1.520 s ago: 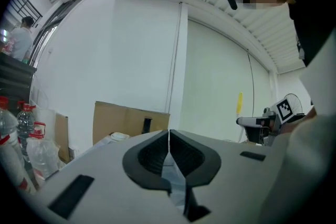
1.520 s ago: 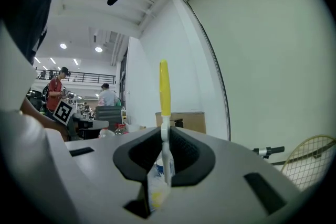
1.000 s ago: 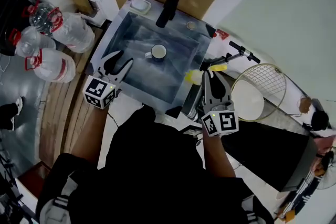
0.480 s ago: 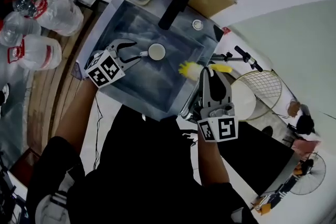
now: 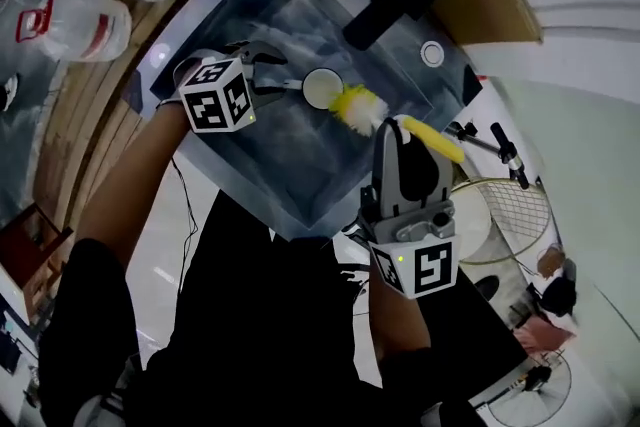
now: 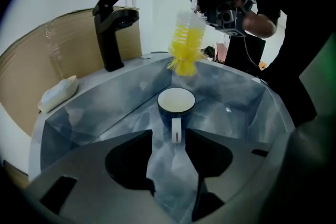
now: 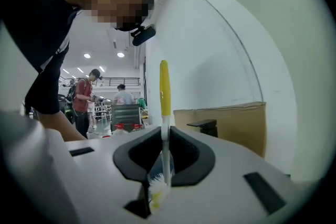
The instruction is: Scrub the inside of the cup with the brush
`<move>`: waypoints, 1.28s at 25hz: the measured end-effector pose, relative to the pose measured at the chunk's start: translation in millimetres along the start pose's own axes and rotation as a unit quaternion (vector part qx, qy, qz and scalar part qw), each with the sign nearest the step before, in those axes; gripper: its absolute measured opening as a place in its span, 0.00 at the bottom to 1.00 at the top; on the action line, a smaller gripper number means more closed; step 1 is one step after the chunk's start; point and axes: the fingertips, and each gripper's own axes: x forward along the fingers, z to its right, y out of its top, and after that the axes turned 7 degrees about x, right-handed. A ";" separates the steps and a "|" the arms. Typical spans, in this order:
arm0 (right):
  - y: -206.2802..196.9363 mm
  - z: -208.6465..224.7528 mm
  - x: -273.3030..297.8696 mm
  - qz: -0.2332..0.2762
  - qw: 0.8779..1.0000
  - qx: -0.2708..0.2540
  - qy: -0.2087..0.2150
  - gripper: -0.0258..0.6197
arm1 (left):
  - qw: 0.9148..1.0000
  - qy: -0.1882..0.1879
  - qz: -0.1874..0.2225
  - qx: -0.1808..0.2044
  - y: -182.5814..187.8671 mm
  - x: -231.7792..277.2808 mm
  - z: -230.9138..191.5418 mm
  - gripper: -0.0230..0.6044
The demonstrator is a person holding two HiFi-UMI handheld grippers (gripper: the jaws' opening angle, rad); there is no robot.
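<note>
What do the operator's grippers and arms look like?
Left gripper: black curved jaws, grey body. Right gripper: pale grey housing with a dark panel and a small green light. Each ends in a white cube with black square markers. A thin dark cable hangs from the left one. The person wears a black short-sleeved top.

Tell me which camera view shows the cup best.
The left gripper view: the cup stands upright, close, its white inside and handle plain. The head view shows it small from above, near the brush. The right gripper view does not show it.
</note>
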 end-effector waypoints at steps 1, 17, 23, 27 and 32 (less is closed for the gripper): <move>-6.6 -2.5 5.5 -0.004 1.000 0.001 0.014 0.12 | 1.000 -0.002 -0.005 0.002 -3.3 3.1 0.5 0.37; -52.9 -5.1 18.9 -0.003 0.997 -0.011 0.083 0.12 | 0.999 0.027 -0.003 0.017 -11.0 41.0 17.2 0.18; -68.2 -15.7 27.4 -0.012 0.992 0.022 0.122 0.12 | 0.999 0.030 -0.028 0.010 -9.8 41.1 15.3 0.16; -85.3 -10.4 34.1 -0.041 0.992 0.043 0.115 0.12 | 0.999 0.036 -0.037 -0.003 -9.6 42.8 15.5 0.16; -128.2 -4.9 44.8 -0.103 0.987 0.073 0.102 0.12 | 0.998 0.041 -0.047 -0.028 -11.8 42.6 15.5 0.15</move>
